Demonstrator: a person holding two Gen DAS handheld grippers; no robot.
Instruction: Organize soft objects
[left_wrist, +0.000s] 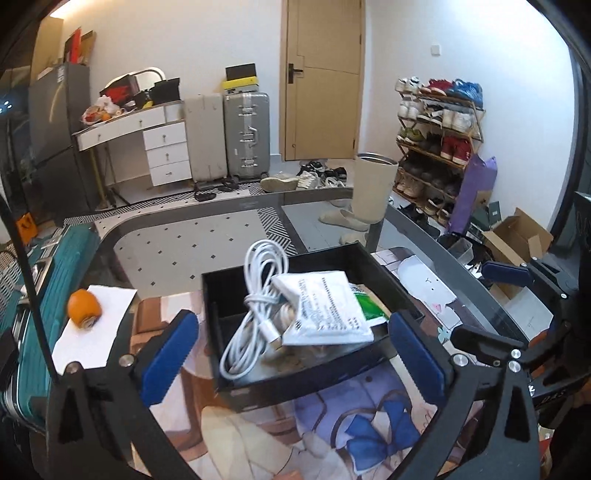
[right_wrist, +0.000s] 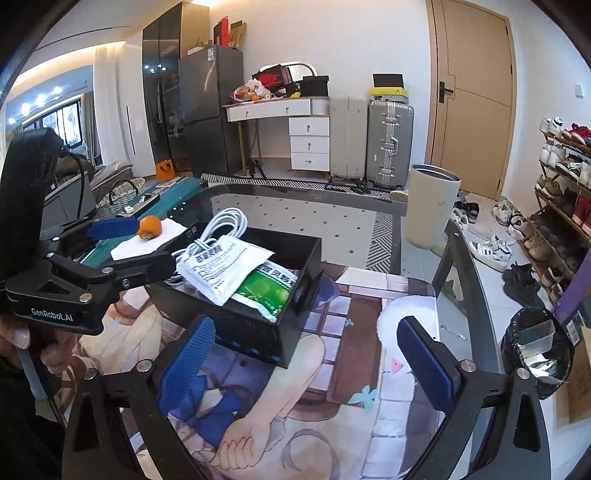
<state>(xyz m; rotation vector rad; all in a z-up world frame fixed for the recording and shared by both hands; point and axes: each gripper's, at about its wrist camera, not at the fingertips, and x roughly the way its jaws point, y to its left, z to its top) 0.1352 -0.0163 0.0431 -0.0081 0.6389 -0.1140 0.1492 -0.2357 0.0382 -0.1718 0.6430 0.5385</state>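
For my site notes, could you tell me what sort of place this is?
Most likely a lived-in flat's entrance room: a wooden shoe rack, two upright grey suitcases and a dark fridge.

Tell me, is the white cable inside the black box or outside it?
Inside. The coiled white cable lies in the black box, partly under a white packet, loops rising above the rim.

"GenRobot.AI" in white on left gripper (right_wrist: 110, 240) body; print on white sachet (right_wrist: 221, 267) and green sachet (right_wrist: 269, 291) too small to read.
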